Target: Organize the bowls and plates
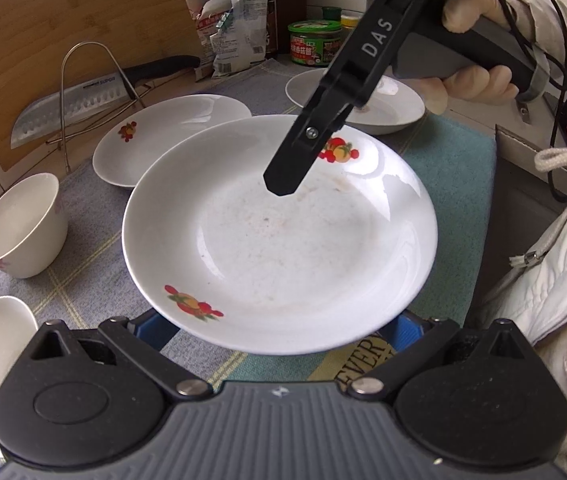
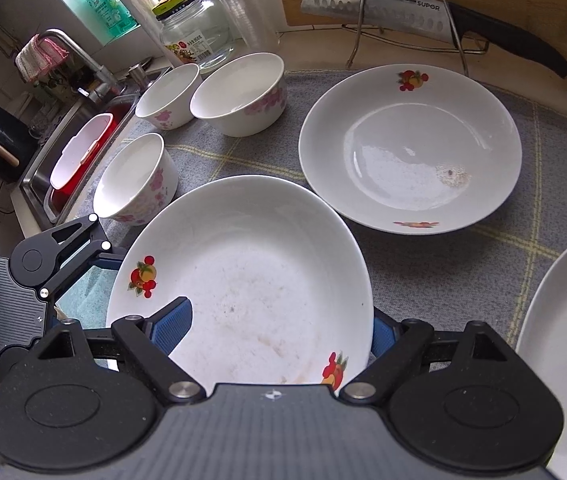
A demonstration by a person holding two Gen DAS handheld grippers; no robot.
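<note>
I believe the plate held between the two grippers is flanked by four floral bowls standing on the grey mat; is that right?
Not quite: the right wrist view shows three floral bowls, not four, standing on the grey mat. The rest holds; the left gripper and right gripper both reach the plate.

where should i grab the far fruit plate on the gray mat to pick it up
Take the plate by its thin raised rim, one pad over and one under. Its near edge faces the right tool with bare mat in front; the knife rack crowds its far side.
</note>
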